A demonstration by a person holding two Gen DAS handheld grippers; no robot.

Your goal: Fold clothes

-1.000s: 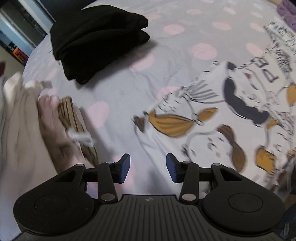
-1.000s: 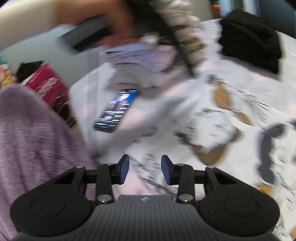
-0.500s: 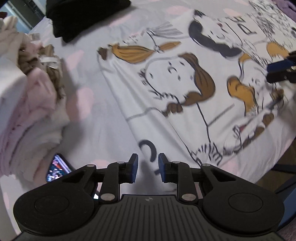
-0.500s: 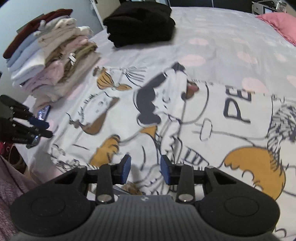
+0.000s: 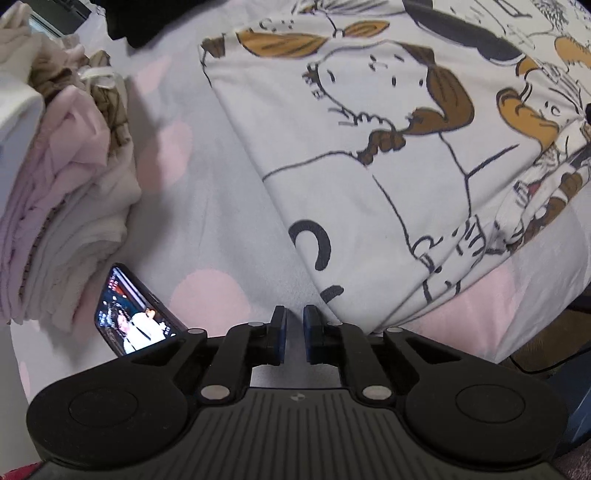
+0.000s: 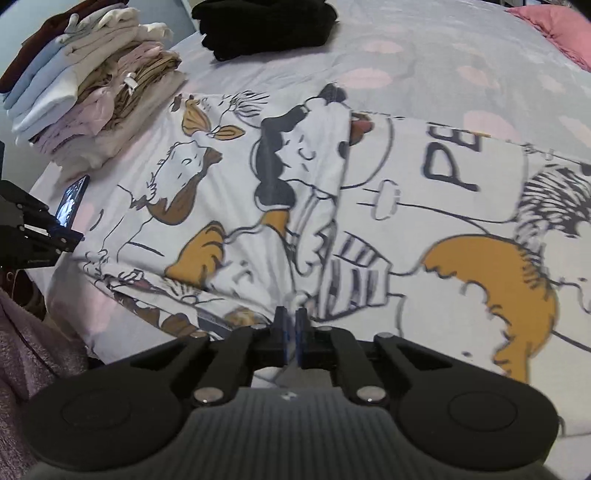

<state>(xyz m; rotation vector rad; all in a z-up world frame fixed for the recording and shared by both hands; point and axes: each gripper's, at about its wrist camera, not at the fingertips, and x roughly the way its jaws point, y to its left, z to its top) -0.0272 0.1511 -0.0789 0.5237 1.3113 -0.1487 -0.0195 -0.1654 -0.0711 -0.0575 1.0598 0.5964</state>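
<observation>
The printed shirt (image 6: pixel 369 206) lies spread on the bed (image 6: pixel 424 55), its near hem at the bed's edge, with a ridge of cloth bunched through its middle. Beside it stand a stack of folded clothes (image 6: pixel 92 107), a phone (image 5: pixel 136 314) and a black folded bundle (image 6: pixel 266 26). Both tools have just been closing. The right tool (image 6: pixel 291 334) now stands almost shut at the near hem, with cloth gathered into puckers right at its tips; it appears to have pinched the hem. The left tool (image 5: pixel 294 339) is likewise nearly shut, a narrow gap remaining, at the shirt's near corner; only bedsheet shows through the gap, so whether it has caught any cloth cannot be told. Compared with a second ago, both tools have come down from above the bed to this hem. Judgement: the fold is only beginning; the left grip needs confirming before lifting.
</observation>
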